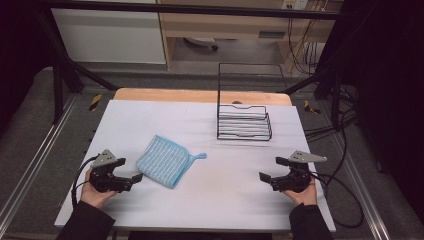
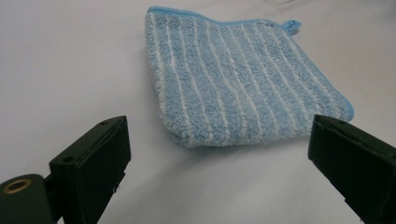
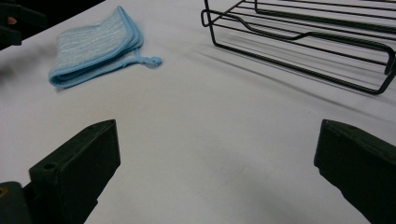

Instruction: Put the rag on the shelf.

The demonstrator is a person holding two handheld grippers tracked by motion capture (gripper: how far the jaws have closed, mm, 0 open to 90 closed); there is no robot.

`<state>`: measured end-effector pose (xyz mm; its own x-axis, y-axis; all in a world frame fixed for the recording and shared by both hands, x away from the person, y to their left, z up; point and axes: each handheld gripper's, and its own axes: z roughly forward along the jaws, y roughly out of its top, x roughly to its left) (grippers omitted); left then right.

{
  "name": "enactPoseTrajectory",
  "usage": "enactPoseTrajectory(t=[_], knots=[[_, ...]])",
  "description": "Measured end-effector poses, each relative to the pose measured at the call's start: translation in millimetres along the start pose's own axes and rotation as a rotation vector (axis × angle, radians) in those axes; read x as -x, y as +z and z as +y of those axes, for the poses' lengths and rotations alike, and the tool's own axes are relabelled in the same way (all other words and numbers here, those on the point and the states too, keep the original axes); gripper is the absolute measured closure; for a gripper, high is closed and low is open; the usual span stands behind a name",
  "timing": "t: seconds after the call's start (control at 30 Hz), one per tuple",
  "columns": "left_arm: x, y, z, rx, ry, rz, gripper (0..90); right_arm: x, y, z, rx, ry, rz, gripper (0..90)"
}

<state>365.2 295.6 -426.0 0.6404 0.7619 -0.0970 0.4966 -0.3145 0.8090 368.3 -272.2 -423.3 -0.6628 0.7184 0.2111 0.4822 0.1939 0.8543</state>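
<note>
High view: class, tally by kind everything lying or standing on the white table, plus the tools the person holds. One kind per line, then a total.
Folded blue-and-white striped terry cloth: 1
Black wire rack: 1
Hand-held black grippers, both open, left gripper and right gripper: 2
Total: 4

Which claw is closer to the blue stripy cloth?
Left. The left claw sits open right beside the cloth, at its near edge. The right claw is open too, far across the table.
</note>
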Motion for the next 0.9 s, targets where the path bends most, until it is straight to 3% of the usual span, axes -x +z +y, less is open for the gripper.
enactPoseTrajectory(t=[0.9], knots=[[18.8,5.6,15.6,-0.029,0.005,0.01,5.9,-1.1,3.7,-0.9,-0.017,-0.003,-0.011,1.1]])
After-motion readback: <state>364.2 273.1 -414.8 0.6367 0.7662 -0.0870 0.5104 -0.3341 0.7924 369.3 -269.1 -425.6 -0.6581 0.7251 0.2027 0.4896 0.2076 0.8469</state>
